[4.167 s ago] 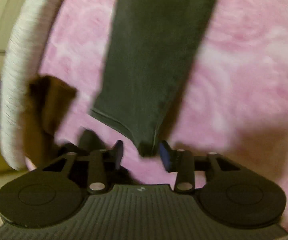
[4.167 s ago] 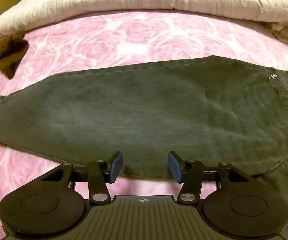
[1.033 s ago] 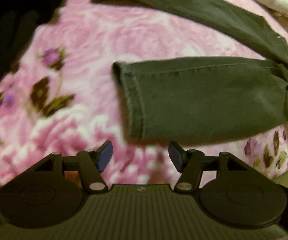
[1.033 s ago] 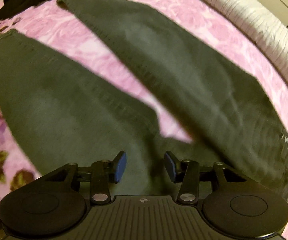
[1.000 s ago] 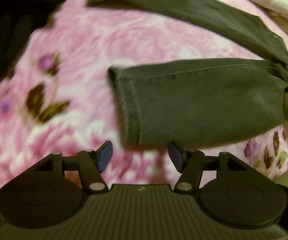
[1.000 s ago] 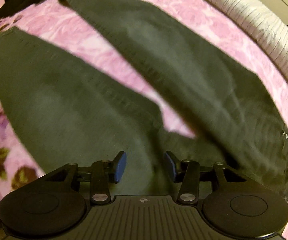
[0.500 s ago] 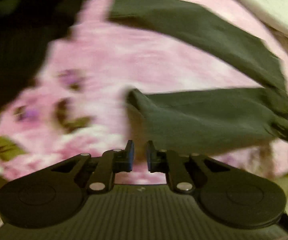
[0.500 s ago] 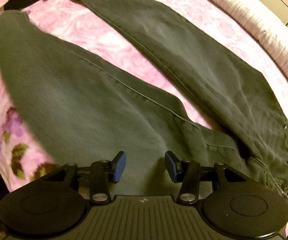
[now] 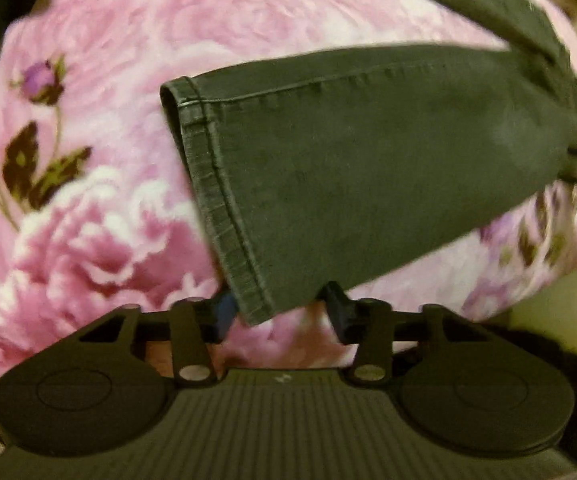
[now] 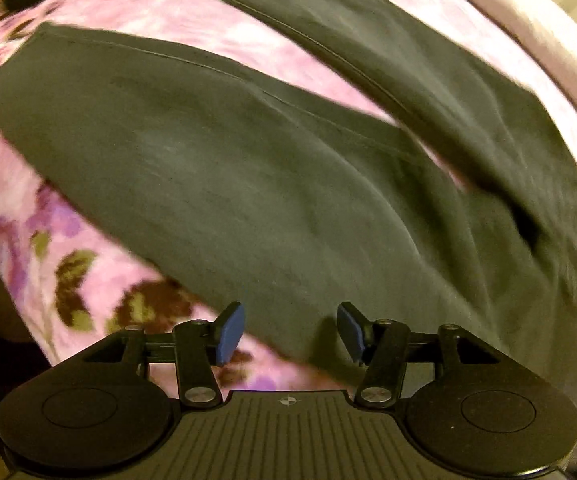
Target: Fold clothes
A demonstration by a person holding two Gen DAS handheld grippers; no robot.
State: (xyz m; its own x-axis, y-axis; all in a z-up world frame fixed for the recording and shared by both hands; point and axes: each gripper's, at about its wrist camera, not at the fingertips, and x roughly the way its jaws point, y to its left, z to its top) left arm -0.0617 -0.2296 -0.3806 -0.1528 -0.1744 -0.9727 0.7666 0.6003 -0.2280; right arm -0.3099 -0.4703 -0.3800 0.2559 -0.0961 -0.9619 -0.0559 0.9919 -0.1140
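The dark trousers [image 10: 248, 168] lie spread on the pink floral blanket [image 9: 100, 240], the two legs splayed apart with a wedge of blanket showing between them; the nearer leg runs from the cuff [image 9: 216, 200] across to the seat, the farther leg [image 10: 408, 52] angles off toward the pale ribbed bedding [image 10: 528, 20] beyond. The left gripper [image 9: 280, 312] sits right at the cuff's lower corner with its fingers parted either side of the hem, the cloth between them but not pinched; the right gripper [image 10: 290, 330] hangs released too, its blue pads [image 10: 230, 330] wide apart over the lower edge of the nearer leg, toward the seat end.

The cloth looks like a washed denim or heavy twill; I'd judge it fairly weighty and limp, firm enough to hold a crease but sure to sag if lifted from one point only; it isn't fragile, and its rough weave shouldn't slip from rubber pads. The stitched hem at the cuff is the thickest, surest place to bite; relative to that cuff, a second hold far along the same leg, near the seat, would keep the leg straight as it is carried onto the other; the plush blanket may drag at it.
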